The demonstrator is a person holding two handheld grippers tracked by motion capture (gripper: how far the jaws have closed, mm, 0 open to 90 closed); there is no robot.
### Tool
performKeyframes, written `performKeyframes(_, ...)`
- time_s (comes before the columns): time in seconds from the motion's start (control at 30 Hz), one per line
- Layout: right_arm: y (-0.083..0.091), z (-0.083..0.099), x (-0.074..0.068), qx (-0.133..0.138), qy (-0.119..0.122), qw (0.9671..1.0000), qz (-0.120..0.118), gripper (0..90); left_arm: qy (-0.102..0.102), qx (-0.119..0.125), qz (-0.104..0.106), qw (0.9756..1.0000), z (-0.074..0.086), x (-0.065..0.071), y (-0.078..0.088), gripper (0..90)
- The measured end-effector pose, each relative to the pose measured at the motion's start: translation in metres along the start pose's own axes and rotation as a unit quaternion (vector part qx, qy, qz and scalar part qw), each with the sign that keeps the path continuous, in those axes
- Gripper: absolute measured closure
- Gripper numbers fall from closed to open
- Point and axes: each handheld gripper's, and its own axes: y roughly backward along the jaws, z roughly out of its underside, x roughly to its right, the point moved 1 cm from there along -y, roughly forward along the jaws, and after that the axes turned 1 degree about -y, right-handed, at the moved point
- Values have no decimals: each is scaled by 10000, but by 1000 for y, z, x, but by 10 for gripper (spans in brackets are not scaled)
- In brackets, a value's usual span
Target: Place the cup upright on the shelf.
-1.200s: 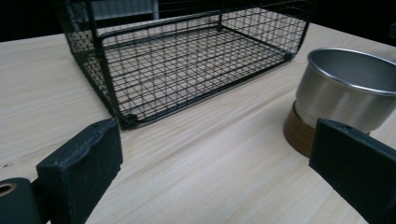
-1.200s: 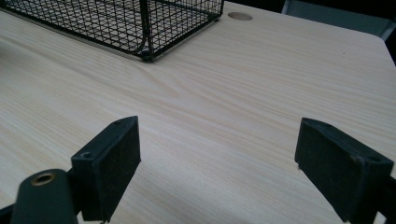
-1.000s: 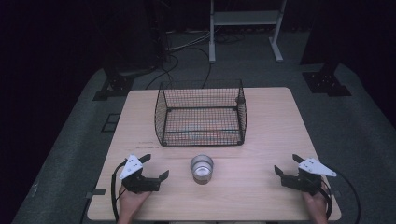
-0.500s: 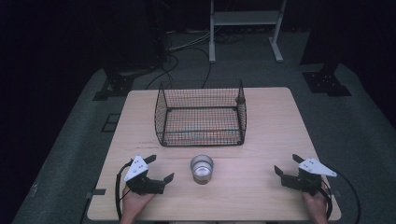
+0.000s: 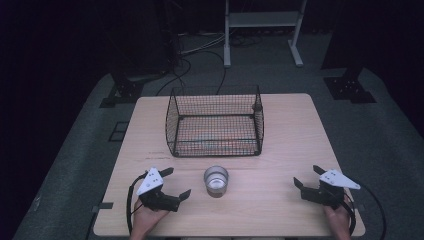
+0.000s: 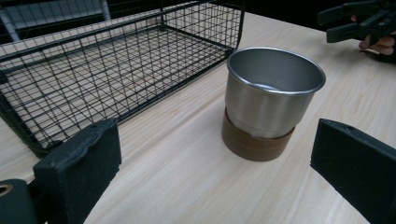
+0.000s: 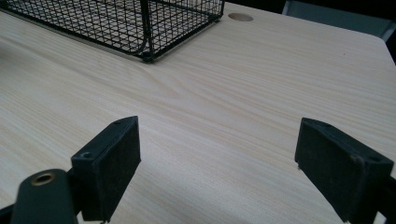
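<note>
My left gripper has swung round near the front-left corner of the tabletop: a second ago its jaws pointed more toward the far edge, and now they point across at the cup. It has also slid a little toward the cup. I read that as lining up for a grasp, so the reach has begun but no contact is made yet.

The jaws of my left gripper stand wide apart, with nothing between them. In the left gripper view the cup sits ahead, between the two pads, well short of them. It is a steel cup, upright, on a brown base, and looks empty.

The cup stands near the front edge of the tabletop, about midway along it, just in front of the basket. It has not moved from the earlier frames, nor has the basket.

My right gripper rests near the front-right corner, jaws wide too and holding nothing. It lies where it lay before.

Next, I judge, the left jaws must go forward around the cup.
</note>
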Motion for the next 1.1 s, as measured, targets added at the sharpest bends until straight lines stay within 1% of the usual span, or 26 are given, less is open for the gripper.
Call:
performKeyframes(0.03, 0, 0, 0, 0, 2, 10000, 1, 135, -3, -24, 52, 10000, -1, 1, -1, 9)
performKeyframes(0.07, 0, 0, 0, 0, 2, 10000, 1, 135, -3, -24, 52, 10000, -1, 1, -1, 9)
performKeyframes(0.17, 0, 0, 0, 0, -5, 10000, 2, 135, -39, -20, 208, 9998, -4, 5, -5, 9)
performKeyframes(0.2, 0, 0, 0, 0, -5, 10000, 2, 135, -39, -20, 208, 9998, -4, 5, -5, 9)
performKeyframes(0.23, 0, 0, 0, 5, -8, 10000, 5, 135, -62, -50, 306, 9995, -6, 7, -8, 9)
performKeyframes(0.27, 0, 0, 0, 4, -9, 10000, 7, 135, -62, -50, 306, 9995, -6, 7, -8, 9)
performKeyframes(0.3, 0, 0, 0, 4, -11, 10000, 5, 135, -54, -60, 407, 9991, -7, 8, -11, 9)
performKeyframes(0.33, 0, 0, 0, 4, -11, 10000, 5, 135, -54, -60, 407, 9991, -7, 8, -11, 9)
performKeyframes(0.37, 0, 0, 0, 3, -13, 10000, 7, 135, -70, -64, 453, 9989, -7, 9, -12, 9)
performKeyframes(0.47, 0, 0, 1, 1, -17, 10000, 8, 135, -170, -176, 571, 9981, -10, 13, -17, 9)
performKeyframes(0.6, 0, 0, 1, 2, -16, 10000, 10, 135, -247, -252, 644, 9973, -12, 17, -22, 8)
performKeyframes(0.63, 0, 0, 1, 1, -17, 10000, 9, 135, -298, -304, 691, 9967, -13, 19, -25, 8)
performKeyframes(0.73, 0, 0, 1, 3, -20, 10000, 9, 135, -330, -366, 728, 9961, -14, 20, -28, 8)
performKeyframes(0.77, 0, 0, 1, 4, -19, 10000, 11, 135, -351, -446, 757, 9955, -15, 21, -33, 8)
performKeyframes(0.93, 0, 0, 0, 16, -16, 10000, 10, 135, -388, -556, 782, 9946, -17, 21, -38, 8)
performKeyframes(0.97, 0, 0, 1, 20, -19, 10000, 9, 135, -437, -613, 783, 9941, -18, 21, -41, 8)
performKeyframes(1.0, 0, 0, 1, 19, -23, 10000, 10, 135, -444, -643, 792, 9938, -19, 22, -43, 8)
performKeyframes(1.07, 0, 0, 1, 21, -23, 10000, 10, 135, -463, -649, 785, 9937, -19, 22, -44, 0)
performKeyframes(1.1, 0, 0, 1, 20, -23, 10000, 11, 135, -531, -719, 763, 9931, -21, 23, -48, 0)
